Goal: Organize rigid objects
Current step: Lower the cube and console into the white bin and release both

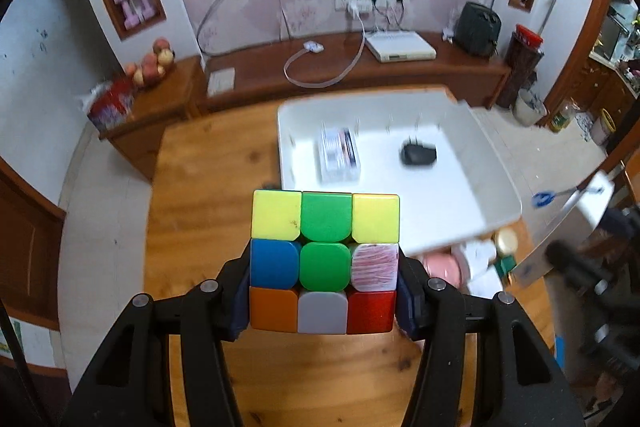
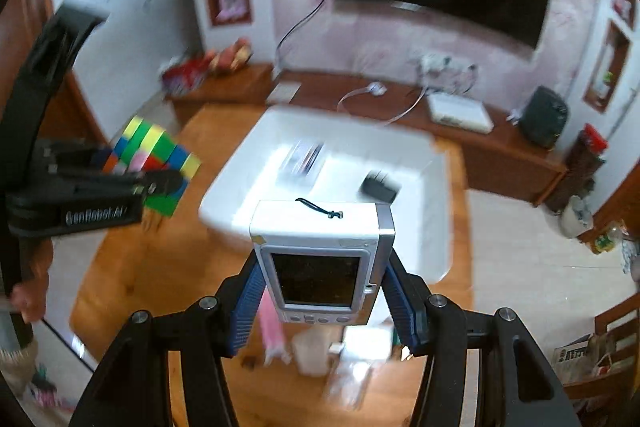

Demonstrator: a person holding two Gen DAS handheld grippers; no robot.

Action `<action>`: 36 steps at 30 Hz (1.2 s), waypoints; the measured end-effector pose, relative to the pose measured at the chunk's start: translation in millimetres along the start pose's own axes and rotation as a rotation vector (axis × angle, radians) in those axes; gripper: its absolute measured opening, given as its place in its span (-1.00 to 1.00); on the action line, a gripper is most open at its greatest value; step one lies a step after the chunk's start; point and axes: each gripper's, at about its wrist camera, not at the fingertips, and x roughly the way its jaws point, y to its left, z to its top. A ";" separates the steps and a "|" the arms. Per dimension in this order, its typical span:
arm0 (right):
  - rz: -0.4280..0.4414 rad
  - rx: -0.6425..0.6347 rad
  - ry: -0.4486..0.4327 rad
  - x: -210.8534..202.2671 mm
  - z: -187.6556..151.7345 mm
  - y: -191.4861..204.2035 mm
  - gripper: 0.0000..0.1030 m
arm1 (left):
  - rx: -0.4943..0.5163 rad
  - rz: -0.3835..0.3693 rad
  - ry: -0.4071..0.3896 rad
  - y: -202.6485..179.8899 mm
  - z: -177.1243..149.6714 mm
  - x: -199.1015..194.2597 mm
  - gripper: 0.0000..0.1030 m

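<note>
The left tool [image 1: 324, 301] grips a multicoloured puzzle cube [image 1: 324, 261]; the right tool [image 2: 326, 301] grips a white handheld device [image 2: 320, 255]. The white plastic tray [image 1: 460, 203] on the wooden worktop [image 1: 208, 179] holds a small printed box [image 1: 339, 155] and a black charger [image 1: 418, 155].

Puzzle cube [image 1: 324, 261] clamped between left gripper [image 1: 323, 291] pads. Tray [image 1: 472, 211] on table [image 1: 208, 163] at 1 o'clock beyond cube; box [image 1: 339, 155], charger [image 1: 418, 154] inside.

The white tray [image 1: 460, 211] is the landmark. Its near half is bare floor, open to a gripper from above; in its far half a flat box [image 1: 339, 155] lies to the left and a black adapter [image 1: 418, 154] to the right, with a clear lane between them. Left of the tray the wooden table [image 1: 200, 187] is free. At the tray's near edge small clutter [image 2: 316, 347] crowds the table.
</note>
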 end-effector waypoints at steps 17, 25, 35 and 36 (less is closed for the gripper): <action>-0.064 0.179 0.100 102.8 68.5 -47.3 0.11 | -0.049 -0.002 0.090 -0.9 60.2 115.1 0.15; -0.028 0.241 0.328 202.9 30.1 -53.6 0.11 | -0.034 -0.028 0.225 -14.5 44.1 187.8 0.15; -0.031 0.260 0.459 250.9 10.5 -58.6 0.12 | 0.027 -0.036 0.282 -29.7 31.0 215.0 0.16; -0.033 0.258 0.473 251.8 9.6 -57.8 0.12 | 0.030 -0.035 0.287 -31.1 29.6 216.5 0.16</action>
